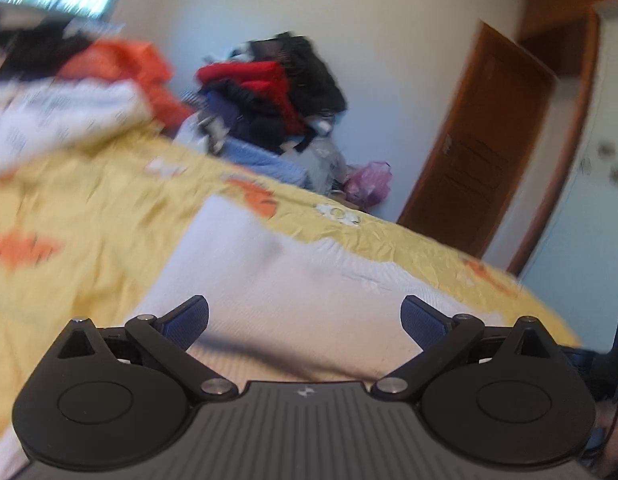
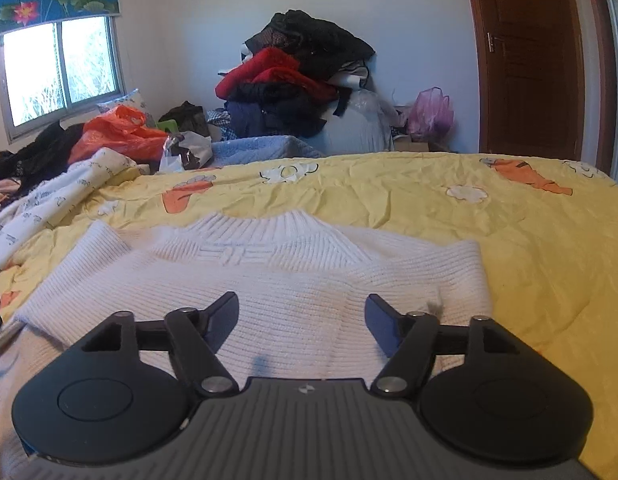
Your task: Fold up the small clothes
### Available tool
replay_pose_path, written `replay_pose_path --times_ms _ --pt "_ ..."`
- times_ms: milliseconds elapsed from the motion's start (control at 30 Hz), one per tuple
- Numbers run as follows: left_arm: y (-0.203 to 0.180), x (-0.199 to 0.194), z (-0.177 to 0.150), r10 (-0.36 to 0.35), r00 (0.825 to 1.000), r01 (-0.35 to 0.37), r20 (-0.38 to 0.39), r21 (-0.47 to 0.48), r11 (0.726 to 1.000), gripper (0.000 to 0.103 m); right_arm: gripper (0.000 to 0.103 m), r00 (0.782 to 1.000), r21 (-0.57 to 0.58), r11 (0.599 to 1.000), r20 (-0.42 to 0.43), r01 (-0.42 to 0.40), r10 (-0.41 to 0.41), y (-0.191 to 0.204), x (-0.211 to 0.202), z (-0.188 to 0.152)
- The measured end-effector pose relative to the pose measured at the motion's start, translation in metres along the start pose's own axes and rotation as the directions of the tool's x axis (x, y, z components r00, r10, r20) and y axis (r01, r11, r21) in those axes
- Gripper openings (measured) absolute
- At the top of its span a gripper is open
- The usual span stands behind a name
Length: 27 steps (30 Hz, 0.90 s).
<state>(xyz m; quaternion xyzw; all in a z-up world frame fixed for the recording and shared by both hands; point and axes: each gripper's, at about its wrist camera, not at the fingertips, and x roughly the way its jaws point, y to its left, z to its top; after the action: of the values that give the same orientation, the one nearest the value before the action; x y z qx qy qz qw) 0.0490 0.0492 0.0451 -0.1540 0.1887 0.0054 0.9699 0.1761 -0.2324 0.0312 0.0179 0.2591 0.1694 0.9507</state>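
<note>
My right hand-held gripper [image 2: 302, 312] and left hand-held gripper [image 1: 305, 316] both hung released. The white ribbed knit sweater [image 2: 269, 280] lay directly beneath and ahead of both, collar farthest away.

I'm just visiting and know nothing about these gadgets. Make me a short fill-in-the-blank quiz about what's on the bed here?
1. The white knitted sweater lies on a bedspread whose main colour is ____.
2. The fingers of the right gripper stand ____, with nothing clamped between them.
3. The plastic bag near the window is ____ in colour.
4. The wooden door is ____.

Missing words: yellow; open; orange; closed
</note>
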Motion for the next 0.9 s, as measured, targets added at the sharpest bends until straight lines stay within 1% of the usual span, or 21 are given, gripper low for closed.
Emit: replay_pose_path --times_ms 67,100,167,233,300,467,600,667,700,733,800,833,900 --pt "-0.021 0.024 0.007 0.012 0.999 -0.007 -0.031 0.136 0.991 0.103 0.077 0.998 -0.029 0.998 -0.035 0.054 -0.055 0.001 0.014 -0.005" --pt "-0.028 0.039 0.008 0.037 0.997 -0.024 -0.063 0.188 0.982 0.103 0.078 0.996 -0.040 0.996 -0.052 0.075 -0.077 0.000 0.022 -0.009" --pt "-0.033 0.070 0.005 0.092 0.983 -0.048 -0.157 0.265 0.963 0.103 0.082 0.997 -0.028 0.998 -0.053 0.063 -0.064 -0.004 0.026 -0.013" --pt "-0.029 0.093 -0.007 0.152 0.962 -0.081 -0.226 0.296 0.952 0.103 0.087 0.996 -0.039 0.998 -0.061 0.057 -0.059 -0.002 0.027 -0.014" --pt "-0.025 0.093 -0.007 0.134 0.967 -0.067 -0.218 0.290 0.955 0.103 0.090 0.996 -0.057 0.997 -0.070 0.057 -0.061 0.000 0.028 -0.014" --pt "-0.025 0.092 -0.013 0.132 0.965 -0.060 -0.225 0.299 0.952 0.103 0.090 0.995 -0.069 0.995 -0.067 0.070 -0.074 0.005 0.023 -0.017" --pt "-0.026 0.091 -0.013 0.132 0.966 -0.060 -0.225 0.299 0.952 0.103 0.092 0.993 -0.089 0.991 -0.055 0.102 -0.107 0.012 -0.003 -0.027" --pt "-0.027 0.091 -0.013 0.131 0.966 -0.060 -0.225 0.298 0.953 0.103 0.096 0.993 -0.109 0.989 -0.057 0.097 -0.103 0.014 -0.017 -0.038" --pt "-0.027 0.091 -0.013 0.131 0.966 -0.060 -0.224 0.298 0.953 0.103 0.102 0.992 -0.123 0.988 -0.075 0.097 -0.106 0.014 -0.020 -0.043" --pt "-0.027 0.091 -0.013 0.131 0.966 -0.060 -0.224 0.299 0.952 0.103 0.101 0.989 -0.125 0.988 -0.099 0.095 -0.107 0.014 -0.022 -0.048" --pt "-0.029 0.092 -0.011 0.137 0.966 -0.066 -0.221 0.303 0.951 0.103 0.101 0.988 -0.132 0.985 -0.099 0.106 -0.120 0.016 -0.024 -0.050" --pt "-0.030 0.090 -0.011 0.146 0.965 -0.074 -0.217 0.309 0.948 0.103 0.101 0.984 -0.153 0.981 -0.115 0.117 -0.135 0.019 -0.020 -0.051" --pt "-0.034 0.081 -0.012 0.184 0.961 -0.109 -0.206 0.329 0.938 0.103 0.102 0.981 -0.179 0.975 -0.123 0.130 -0.153 0.024 -0.015 -0.050"
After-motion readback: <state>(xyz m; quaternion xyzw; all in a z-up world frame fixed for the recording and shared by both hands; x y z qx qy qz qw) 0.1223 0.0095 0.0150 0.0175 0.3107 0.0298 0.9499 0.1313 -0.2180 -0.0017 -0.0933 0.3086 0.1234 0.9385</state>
